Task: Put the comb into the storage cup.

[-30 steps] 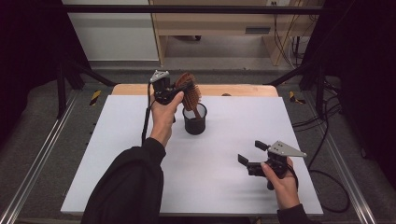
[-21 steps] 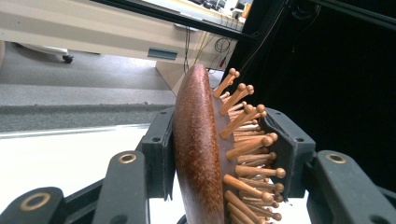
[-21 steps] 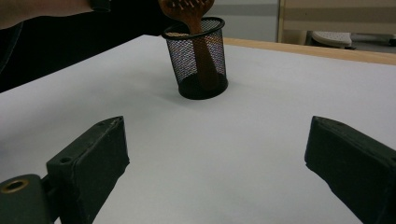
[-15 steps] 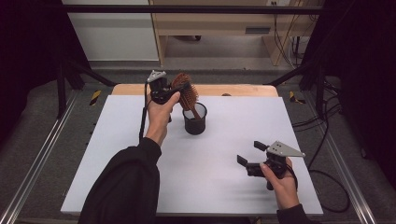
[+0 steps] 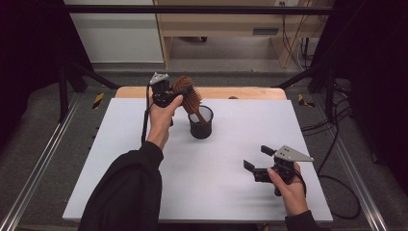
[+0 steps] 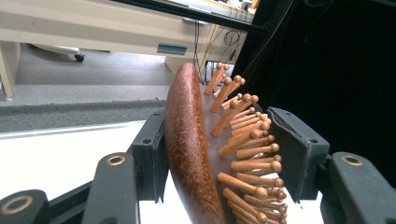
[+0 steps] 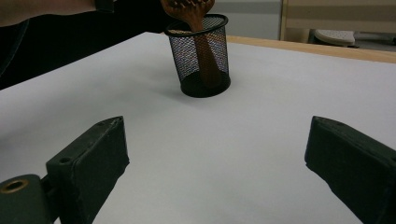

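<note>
A brown wooden hairbrush (image 5: 188, 97) stands handle-down in a black mesh cup (image 5: 200, 126) at the back middle of the white table. My left gripper (image 5: 177, 92) is raised at the brush head. In the left gripper view the brush (image 6: 187, 140) lies between the jaws, its smooth back by the left pad (image 6: 150, 161) and its bristle tips just short of the right pad. These jaws have just been opening. My right gripper (image 5: 256, 157) rests low at the front right, wide open and holding nothing, facing the cup (image 7: 201, 51).
The white tabletop (image 5: 216, 192) has a wooden strip along its far edge. Metal rails run along both sides of the table. Cables lie on the floor at the right, and a wooden bench stands beyond the table.
The left gripper has edged slightly to the left at the brush head while the brush stays in the cup. The right hand has not moved.
</note>
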